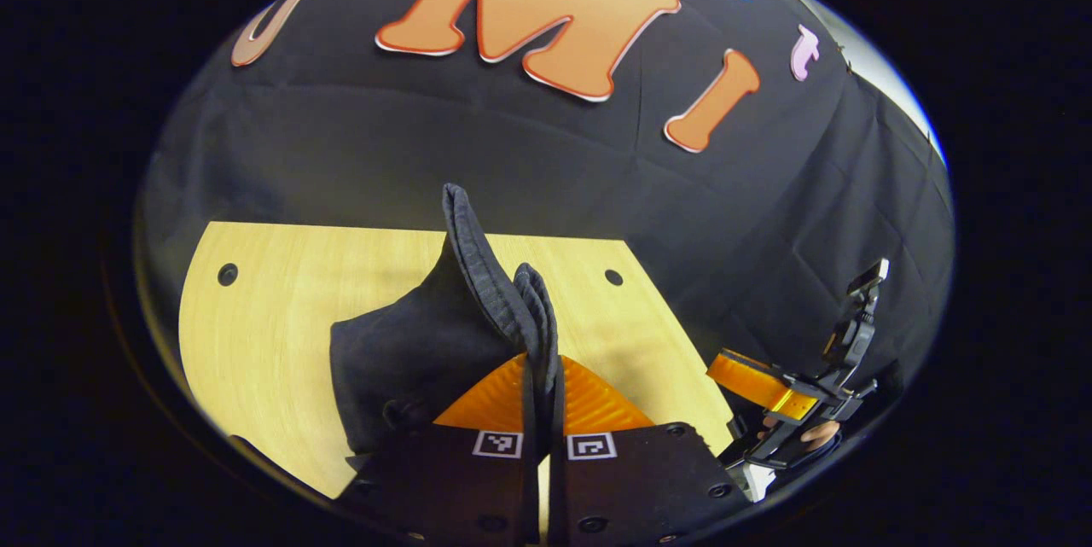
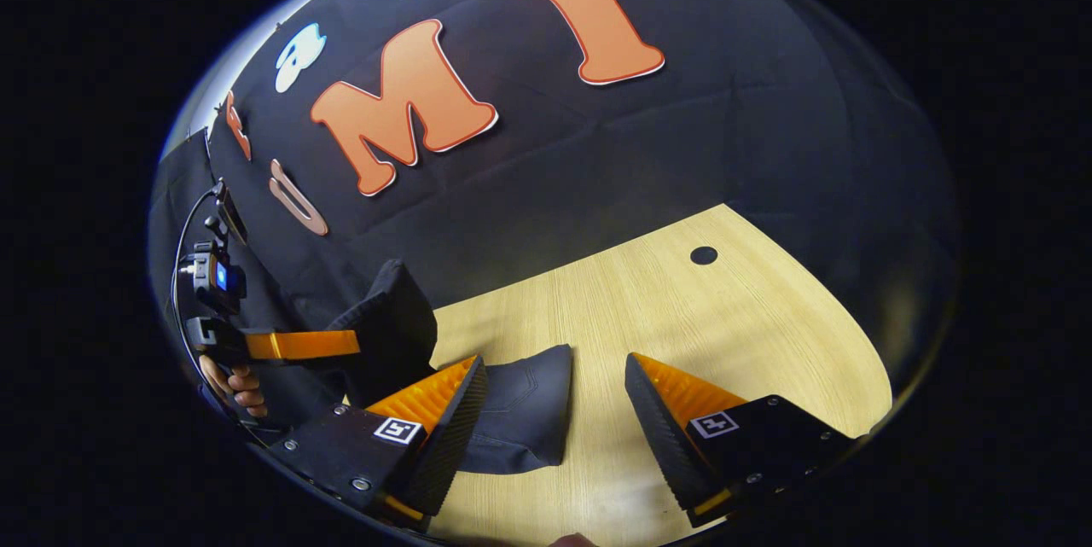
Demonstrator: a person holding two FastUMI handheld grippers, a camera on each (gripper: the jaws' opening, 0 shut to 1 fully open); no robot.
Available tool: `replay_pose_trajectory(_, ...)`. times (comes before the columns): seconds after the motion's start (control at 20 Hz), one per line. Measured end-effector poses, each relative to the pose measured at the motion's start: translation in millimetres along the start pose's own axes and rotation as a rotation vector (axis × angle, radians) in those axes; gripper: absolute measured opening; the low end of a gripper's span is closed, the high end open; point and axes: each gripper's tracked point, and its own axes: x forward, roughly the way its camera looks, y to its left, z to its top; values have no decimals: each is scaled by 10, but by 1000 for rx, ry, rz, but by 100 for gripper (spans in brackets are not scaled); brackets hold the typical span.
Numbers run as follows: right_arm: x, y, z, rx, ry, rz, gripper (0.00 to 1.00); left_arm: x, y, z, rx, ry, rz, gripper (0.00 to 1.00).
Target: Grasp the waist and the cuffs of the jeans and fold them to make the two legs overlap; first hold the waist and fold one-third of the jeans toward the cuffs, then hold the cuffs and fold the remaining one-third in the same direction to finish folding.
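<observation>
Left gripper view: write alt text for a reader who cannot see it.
The left tongs are shut on a raised fold of dark jeans over a pale wooden table. The right tongs, held in a hand, sit at lower right.

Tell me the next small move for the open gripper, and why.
Probably ease the right gripper forward and close it on the jeans edge lying between its open fingers. The left gripper already pinches a raised fold of denim above the wooden table, so the other end likely needs holding before the fold.
</observation>
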Motion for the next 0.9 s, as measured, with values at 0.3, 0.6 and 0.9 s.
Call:
replay_pose_trajectory(0.3,77,-99,-27,-6,19,3,98,471,-191,-476,35,110,20,6)
replay_pose_trajectory(0.6,174,-56,-45,-13,29,16,98,418,-550,-400,103,38,-47,65)
replay_pose_trajectory(0.9,160,147,49,-111,-25,17,98,-113,-204,-70,149,-150,123,91)
